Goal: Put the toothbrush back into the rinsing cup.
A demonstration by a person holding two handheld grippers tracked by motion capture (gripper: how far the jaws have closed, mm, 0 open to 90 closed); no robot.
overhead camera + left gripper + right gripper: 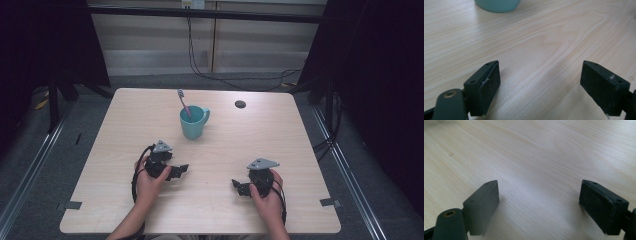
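A teal mug [193,122] stands upright near the middle of the light wooden table [125,115], with a pink toothbrush [183,102] leaning in it, head up. My left gripper [182,170] rests low on the table in front of the mug, its jaws wide apart over bare wood. The left gripper view shows the mug's base [497,5] at the top edge, beyond my open left gripper [540,81]. My right gripper [237,185] lies at the front right, pointing left, held by a hand. In its own view my right gripper [539,201] stands open with nothing between the jaws.
A small dark round disc [240,104] lies on the table at the back right. Cables [200,65] run over the floor behind the table. Dark curtains hang at both sides, and metal rails run along the floor.
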